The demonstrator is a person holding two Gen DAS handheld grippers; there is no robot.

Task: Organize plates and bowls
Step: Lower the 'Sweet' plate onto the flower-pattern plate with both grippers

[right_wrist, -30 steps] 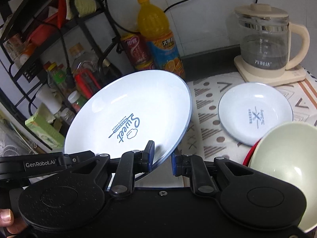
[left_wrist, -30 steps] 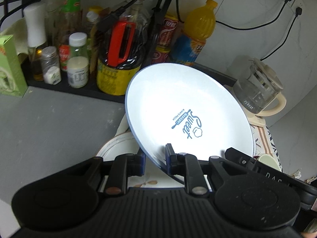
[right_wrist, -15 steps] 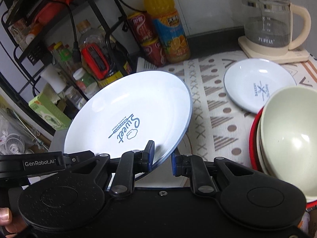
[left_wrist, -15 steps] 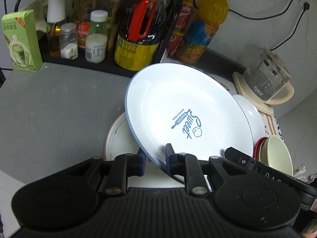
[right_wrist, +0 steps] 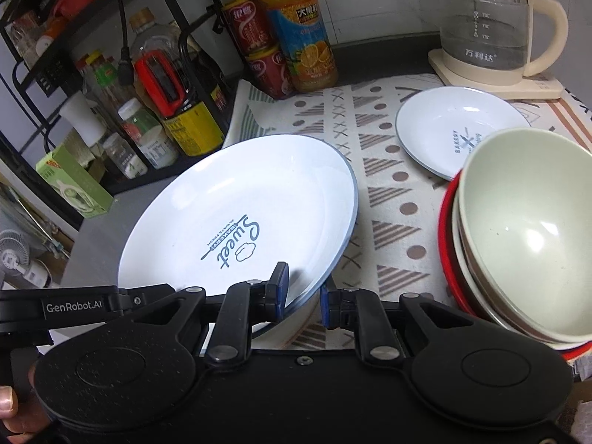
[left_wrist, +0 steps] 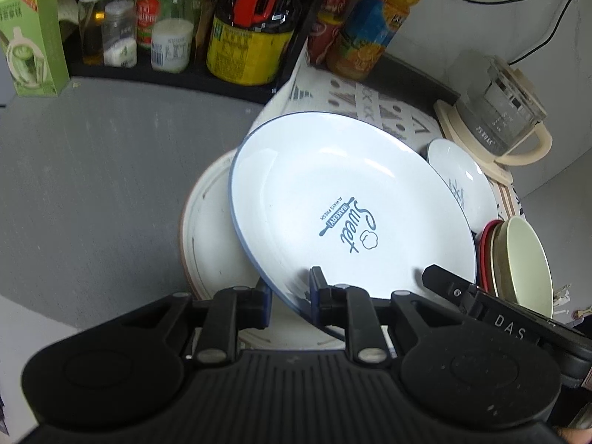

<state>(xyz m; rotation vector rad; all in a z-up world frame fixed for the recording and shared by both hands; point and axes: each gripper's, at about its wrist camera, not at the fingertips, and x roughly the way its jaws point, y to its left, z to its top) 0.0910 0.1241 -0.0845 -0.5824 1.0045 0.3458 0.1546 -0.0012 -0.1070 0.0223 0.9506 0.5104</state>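
Two grippers, left gripper [left_wrist: 288, 294] and right gripper [right_wrist: 301, 294], pinch the round white blue-rimmed "Sweet" plate [left_wrist: 347, 199] at its six-o'clock rim, tilted above a cream plate [left_wrist: 207, 229], likely for stacking.

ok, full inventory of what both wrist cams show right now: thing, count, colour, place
Sweet plate: 1, white with blue rim, tilted, rim clamped by both grippers
cream plate: 1, off-white, on the grey counter under the Sweet plate
small plate: 1, white, on the patterned cloth
bowl stack: pale green bowl on top, red below, right of the cloth
kettle: 1, glass and cream, back right
juice bottle: 1, orange, by the wall
red cans: 2, stacked beside the juice
condiment rack: several bottles and jars, back left
green box: 1, far left
left gripper: black, shut on plate rim
right gripper: black, shut on plate rim
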